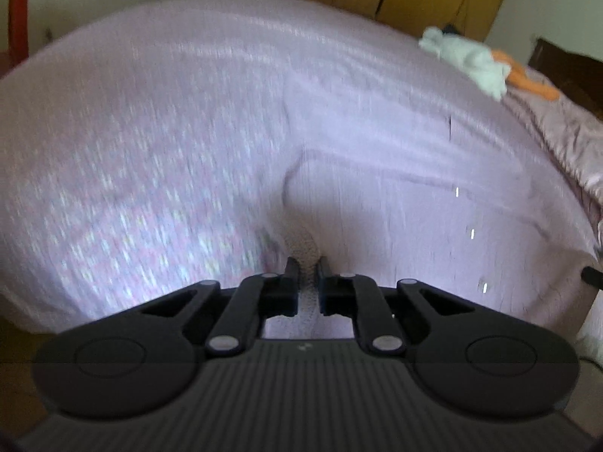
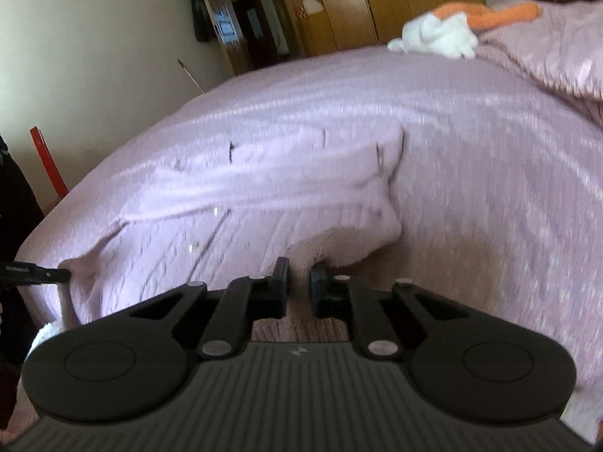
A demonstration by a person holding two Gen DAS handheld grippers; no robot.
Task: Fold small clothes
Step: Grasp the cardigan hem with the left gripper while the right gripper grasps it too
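Observation:
A small pale pink garment with a fleecy lining and a row of shiny snaps lies spread on the pink bed cover. My left gripper is shut on a bunched edge of it, with fleecy fabric pinched between the fingers. In the right wrist view the same garment stretches to the left, and my right gripper is shut on its near edge by a fold. The other gripper's tip shows at the garment's left corner. Both views are blurred.
A white garment and an orange one lie at the bed's far side, seen again as the white garment and the orange one. A wooden wardrobe stands behind. A red bar stands left of the bed.

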